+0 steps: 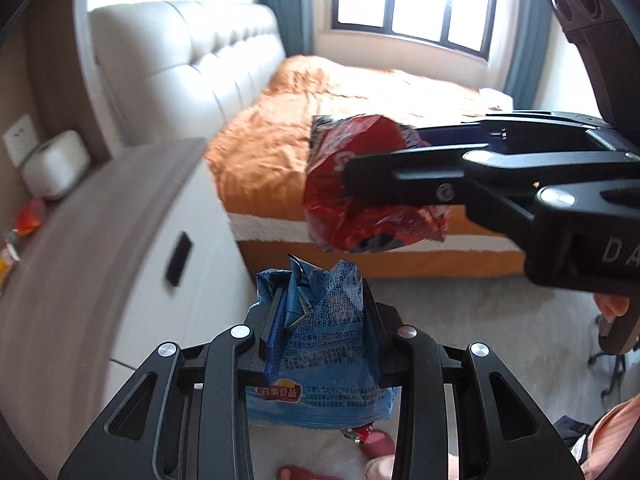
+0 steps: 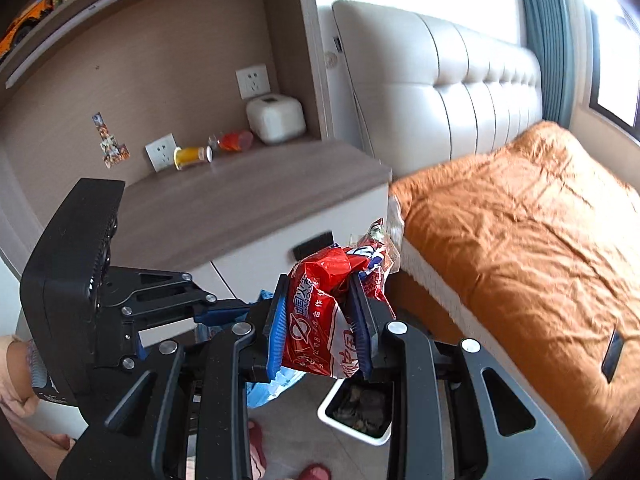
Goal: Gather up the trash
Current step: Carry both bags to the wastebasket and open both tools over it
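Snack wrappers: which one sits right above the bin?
The red snack wrapper, clamped in the right hand-held gripper, hangs over the white trash bin; the blue snack wrapper is in the left hand-held gripper.

The nightstand [image 2: 248, 204] stands just left of the bed [image 2: 520, 248], with a box [image 2: 275, 119] and two tipped bottles [image 2: 192, 157] on it, a bin [image 2: 360, 404] on the floor before both
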`<action>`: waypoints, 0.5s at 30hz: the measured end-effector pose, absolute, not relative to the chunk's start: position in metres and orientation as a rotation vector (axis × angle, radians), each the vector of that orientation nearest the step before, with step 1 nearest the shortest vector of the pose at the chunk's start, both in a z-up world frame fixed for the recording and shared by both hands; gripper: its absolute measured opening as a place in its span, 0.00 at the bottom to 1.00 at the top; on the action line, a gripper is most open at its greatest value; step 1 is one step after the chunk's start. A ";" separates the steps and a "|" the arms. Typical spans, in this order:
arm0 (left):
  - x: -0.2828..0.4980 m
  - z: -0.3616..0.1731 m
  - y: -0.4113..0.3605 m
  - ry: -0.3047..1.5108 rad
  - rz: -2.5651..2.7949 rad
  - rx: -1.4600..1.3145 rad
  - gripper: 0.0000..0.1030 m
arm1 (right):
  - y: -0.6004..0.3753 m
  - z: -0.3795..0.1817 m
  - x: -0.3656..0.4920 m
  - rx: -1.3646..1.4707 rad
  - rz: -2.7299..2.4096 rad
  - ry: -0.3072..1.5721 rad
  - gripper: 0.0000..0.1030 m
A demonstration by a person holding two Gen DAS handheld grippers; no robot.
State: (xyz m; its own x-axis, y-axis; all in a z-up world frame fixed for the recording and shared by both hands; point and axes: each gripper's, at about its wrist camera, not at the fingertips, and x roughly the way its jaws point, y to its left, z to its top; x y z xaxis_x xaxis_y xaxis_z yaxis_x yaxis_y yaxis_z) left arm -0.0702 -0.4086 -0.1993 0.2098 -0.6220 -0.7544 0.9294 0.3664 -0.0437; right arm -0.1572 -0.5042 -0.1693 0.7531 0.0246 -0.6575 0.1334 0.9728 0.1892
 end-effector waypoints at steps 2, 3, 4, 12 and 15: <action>-0.072 -0.214 -0.417 0.800 -1.162 0.496 0.31 | -0.511 -0.187 -0.159 0.255 -0.054 0.744 0.29; -0.071 -0.223 -0.422 0.816 -1.182 0.505 0.31 | -0.515 -0.195 -0.160 0.268 -0.050 0.755 0.29; -0.071 -0.230 -0.425 0.828 -1.197 0.510 0.31 | -0.519 -0.205 -0.159 0.282 -0.048 0.768 0.29; -0.060 -0.319 -0.456 0.946 -1.305 0.545 0.32 | -0.554 -0.297 -0.142 0.421 -0.010 0.880 0.29; -0.053 -0.362 -0.466 0.993 -1.325 0.544 0.32 | -0.564 -0.345 -0.132 0.464 0.003 0.933 0.29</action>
